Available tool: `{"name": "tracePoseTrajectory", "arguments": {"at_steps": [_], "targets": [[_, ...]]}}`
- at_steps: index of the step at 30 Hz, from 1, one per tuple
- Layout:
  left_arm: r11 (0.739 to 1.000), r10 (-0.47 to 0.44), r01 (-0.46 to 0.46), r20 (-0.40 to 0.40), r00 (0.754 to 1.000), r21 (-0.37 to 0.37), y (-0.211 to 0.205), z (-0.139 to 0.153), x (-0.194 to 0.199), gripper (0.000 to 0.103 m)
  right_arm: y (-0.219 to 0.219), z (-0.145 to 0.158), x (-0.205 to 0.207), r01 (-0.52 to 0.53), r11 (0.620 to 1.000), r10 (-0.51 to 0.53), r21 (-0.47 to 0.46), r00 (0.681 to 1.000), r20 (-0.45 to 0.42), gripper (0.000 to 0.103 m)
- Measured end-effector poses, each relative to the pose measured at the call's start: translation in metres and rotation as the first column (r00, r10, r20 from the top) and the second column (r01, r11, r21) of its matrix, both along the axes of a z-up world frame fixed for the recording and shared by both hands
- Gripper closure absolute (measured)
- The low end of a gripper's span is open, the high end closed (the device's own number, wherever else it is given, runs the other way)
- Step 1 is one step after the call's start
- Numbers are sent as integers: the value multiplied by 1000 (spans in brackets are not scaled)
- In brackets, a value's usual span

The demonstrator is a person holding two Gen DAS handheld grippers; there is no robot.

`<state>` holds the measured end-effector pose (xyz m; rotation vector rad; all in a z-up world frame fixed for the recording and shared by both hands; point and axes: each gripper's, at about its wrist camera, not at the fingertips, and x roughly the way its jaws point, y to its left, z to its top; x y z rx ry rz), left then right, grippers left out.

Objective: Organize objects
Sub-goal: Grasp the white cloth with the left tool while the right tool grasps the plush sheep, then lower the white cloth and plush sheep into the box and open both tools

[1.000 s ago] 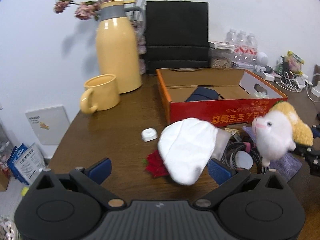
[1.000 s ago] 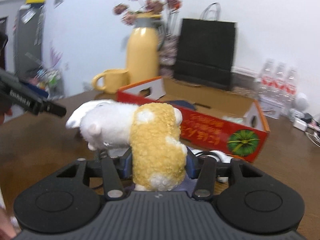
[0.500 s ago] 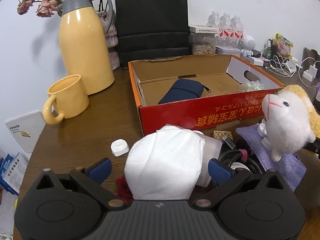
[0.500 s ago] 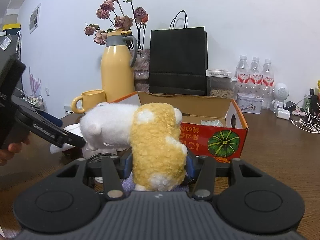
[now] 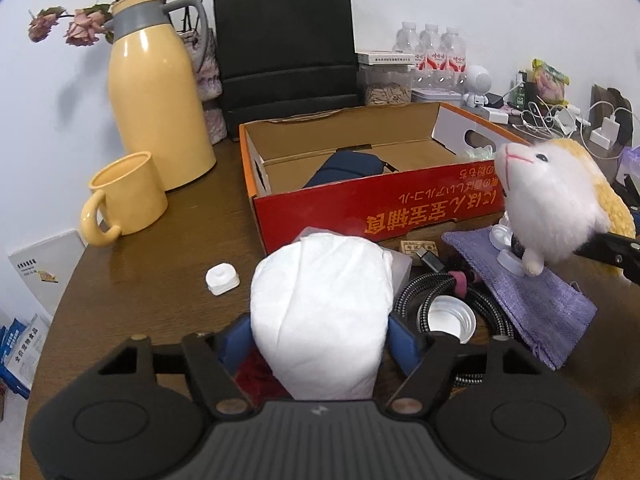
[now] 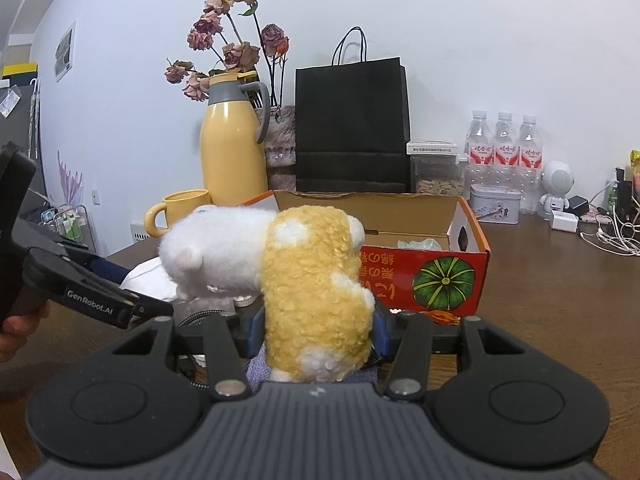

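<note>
My left gripper [image 5: 320, 340] is shut on a white soft bundle [image 5: 320, 304], held above the brown table in front of the red cardboard box [image 5: 376, 208]. My right gripper [image 6: 316, 332] is shut on a white and yellow plush sheep [image 6: 312, 276], lifted just right of the box front; the sheep also shows in the left wrist view [image 5: 556, 204]. A dark blue pouch [image 5: 344, 168] lies inside the box. The left gripper's body shows in the right wrist view [image 6: 80, 288].
A yellow mug [image 5: 124, 196] and yellow thermos [image 5: 160, 92] stand left of the box, a black paper bag [image 5: 284, 36] behind it. A white cap [image 5: 222, 278], black cable [image 5: 424, 292], metal lid [image 5: 446, 320] and purple cloth [image 5: 532, 300] lie in front. Bottles and chargers stand at the back right.
My left gripper's fingers have closed on the white bundle, which now sits deep between them. The right gripper with the sheep has risen a little.
</note>
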<state>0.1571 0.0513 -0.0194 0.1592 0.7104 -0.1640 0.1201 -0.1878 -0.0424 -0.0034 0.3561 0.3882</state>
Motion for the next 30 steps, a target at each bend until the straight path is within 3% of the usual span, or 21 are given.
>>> {"name": "tracePoseTrajectory", "arguments": {"at_steps": [20,30], "targets": [[992,100,-90,113,989,-92,1,32,-38,40,-7,6,-10,15,1000,-15,15,1000,24,53],[978,163,-135,177,971,-160,-20,65,-18,41,-10,25,14,30,1000,-29,-4,998,61,53]]}}
